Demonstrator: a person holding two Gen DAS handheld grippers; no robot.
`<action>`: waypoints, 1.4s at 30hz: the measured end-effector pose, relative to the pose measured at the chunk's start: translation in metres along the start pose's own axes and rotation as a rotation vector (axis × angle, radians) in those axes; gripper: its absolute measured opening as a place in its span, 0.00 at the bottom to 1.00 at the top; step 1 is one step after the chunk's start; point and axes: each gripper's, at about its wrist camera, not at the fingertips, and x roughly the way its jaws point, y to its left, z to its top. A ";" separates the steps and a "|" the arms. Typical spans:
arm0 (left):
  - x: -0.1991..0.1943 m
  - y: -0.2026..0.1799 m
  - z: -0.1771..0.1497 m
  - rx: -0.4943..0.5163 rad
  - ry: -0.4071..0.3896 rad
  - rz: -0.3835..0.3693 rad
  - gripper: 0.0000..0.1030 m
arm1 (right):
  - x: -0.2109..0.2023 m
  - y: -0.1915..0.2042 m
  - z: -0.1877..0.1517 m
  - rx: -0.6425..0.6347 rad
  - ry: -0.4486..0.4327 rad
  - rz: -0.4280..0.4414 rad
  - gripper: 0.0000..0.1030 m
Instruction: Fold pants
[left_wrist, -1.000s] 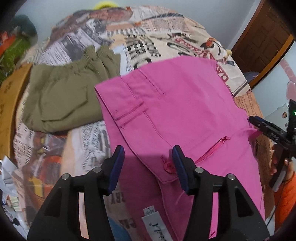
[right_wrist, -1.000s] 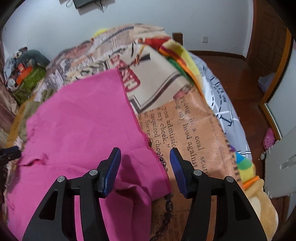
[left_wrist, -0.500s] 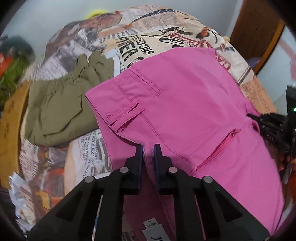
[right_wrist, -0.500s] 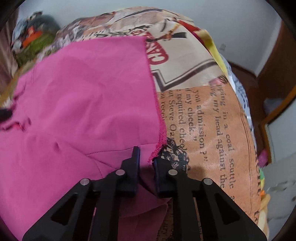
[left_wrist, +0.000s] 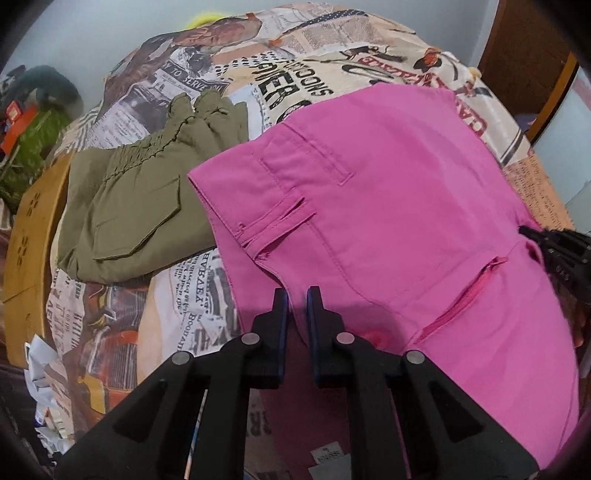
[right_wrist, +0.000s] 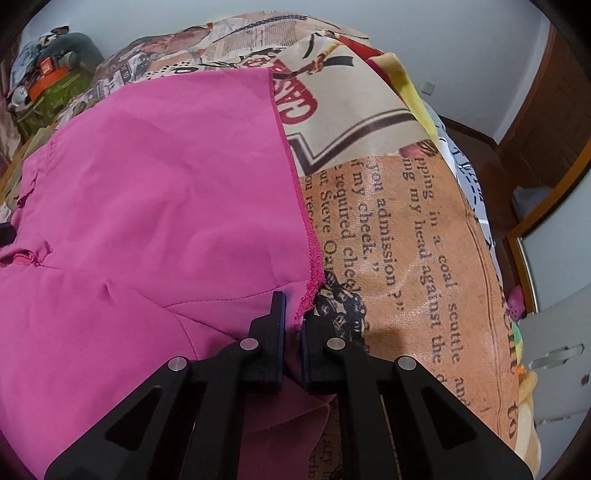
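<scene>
While both grippers are pointing steeply down at the bed, each is pinching cloth. Pink pants (left_wrist: 388, 206) are lying spread across a newspaper-print bedspread (left_wrist: 295, 59), waistband end toward the left wrist view, hem toward the right.

Left gripper (left_wrist: 297, 295): jaws pressed nearly together, clamping the near edge of the waistband. A belt loop and a welt pocket are showing just beyond the fingertips; a pink zipper (left_wrist: 461, 295) is running diagonally off to the right. A white label is peeking out under the fabric at the bottom of the frame.

Right gripper (right_wrist: 293, 302): jaws likewise closed, nipping the serged hem corner where the pink fabric is meeting the orange text panel of the bedspread. The hem edge is running up and away from the fingertips. A crease is crossing the cloth to the left of the jaws.

The right gripper is also showing at the far right edge of the left wrist view, black, sitting at the pants' edge.

Olive green cargo pants (left_wrist: 136, 206) are lying folded just beside the pink pair, on the left, elastic waist and flap pocket facing up; the pink waistband corner is overlapping their edge. A brown wooden board (left_wrist: 29, 240) is standing at the far left of the bed. A wooden door (right_wrist: 554, 122) is sitting in the background.
</scene>
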 end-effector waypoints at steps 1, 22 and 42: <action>0.000 0.000 0.000 0.004 0.004 -0.006 0.11 | 0.000 0.000 0.001 -0.004 0.005 -0.001 0.05; -0.060 0.078 0.039 -0.094 -0.150 0.018 0.66 | -0.097 0.000 0.070 -0.023 -0.283 0.118 0.55; 0.021 0.073 0.066 -0.023 -0.045 -0.048 0.57 | 0.014 0.013 0.144 -0.068 -0.156 0.133 0.54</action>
